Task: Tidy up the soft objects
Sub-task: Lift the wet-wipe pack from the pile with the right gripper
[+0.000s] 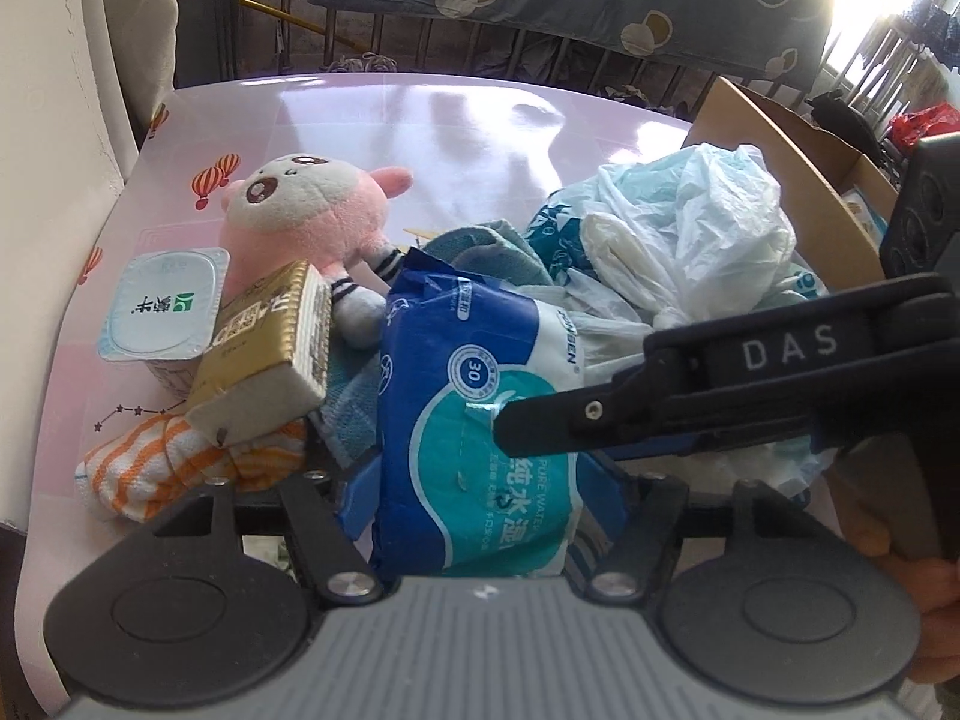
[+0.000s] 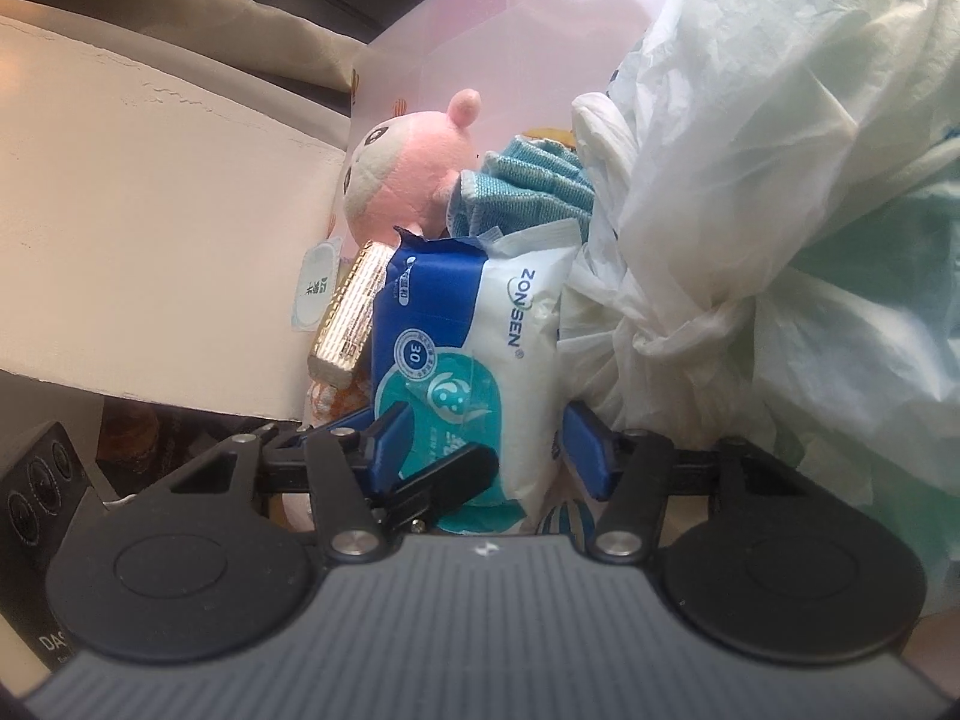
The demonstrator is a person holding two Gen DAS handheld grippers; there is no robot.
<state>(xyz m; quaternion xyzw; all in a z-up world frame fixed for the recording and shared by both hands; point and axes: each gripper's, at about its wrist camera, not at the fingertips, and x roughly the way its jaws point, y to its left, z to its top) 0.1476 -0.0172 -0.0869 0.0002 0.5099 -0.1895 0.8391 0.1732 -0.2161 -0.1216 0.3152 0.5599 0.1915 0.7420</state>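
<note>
A blue-and-white wet wipes pack (image 1: 480,420) stands on end in the pile. My left gripper (image 1: 474,492) straddles its lower end and is open, with a thin gap at the right blue finger. In the right wrist view, my right gripper (image 2: 483,450) is shut on the same pack (image 2: 480,330), its blue pads pressing both sides. One black finger (image 1: 540,420) of the right gripper lies across the pack's front. A pink plush toy (image 1: 306,210), a teal towel (image 1: 480,246), crumpled plastic bags (image 1: 690,228) and an orange-striped cloth (image 1: 168,462) surround it.
A gold box (image 1: 264,348) leans on a sealed yogurt cup (image 1: 162,306) at the left. An open cardboard box (image 1: 780,144) stands at the back right of the pink table (image 1: 420,120). A cream wall borders the left side. A person's hand (image 1: 918,600) grips the right tool.
</note>
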